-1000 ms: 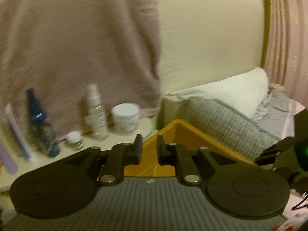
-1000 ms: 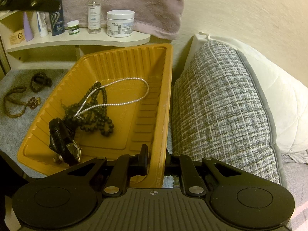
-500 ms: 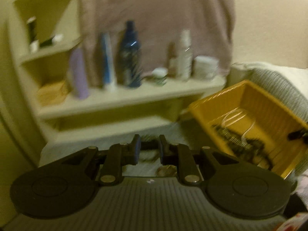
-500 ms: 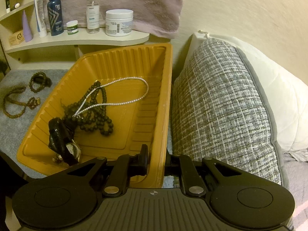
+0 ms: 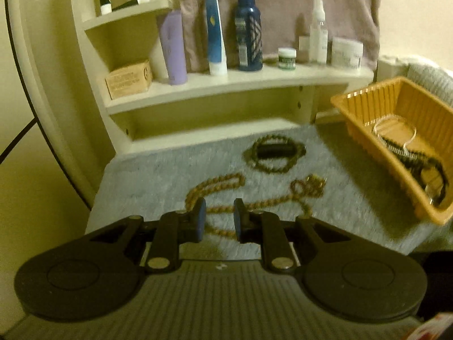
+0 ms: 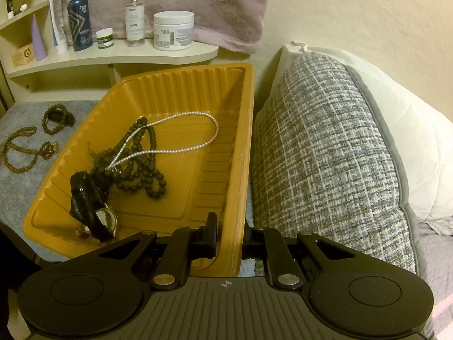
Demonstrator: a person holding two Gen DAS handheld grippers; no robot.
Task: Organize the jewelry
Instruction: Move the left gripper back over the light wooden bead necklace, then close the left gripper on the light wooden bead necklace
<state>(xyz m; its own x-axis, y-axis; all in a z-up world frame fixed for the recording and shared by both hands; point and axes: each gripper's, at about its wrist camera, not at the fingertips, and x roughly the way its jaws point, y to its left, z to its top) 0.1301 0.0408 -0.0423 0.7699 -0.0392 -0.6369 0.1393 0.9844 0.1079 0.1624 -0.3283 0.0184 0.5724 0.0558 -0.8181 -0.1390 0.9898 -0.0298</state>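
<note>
Your right gripper (image 6: pixel 229 236) is clamped on the near right wall of the orange tray (image 6: pixel 243 130), one finger inside and one outside. Your left gripper (image 5: pixel 217 221) holds nothing, its jaws set narrowly apart above the brown bead necklace (image 5: pixel 223 184) on the grey mat (image 5: pixel 158 170). Beyond lies a coiled dark bracelet (image 5: pixel 273 153). Inside the tray rest a black bead necklace (image 6: pixel 141 170), a pearl strand (image 6: pixel 181 130) and a watch (image 6: pixel 93 212).
</note>
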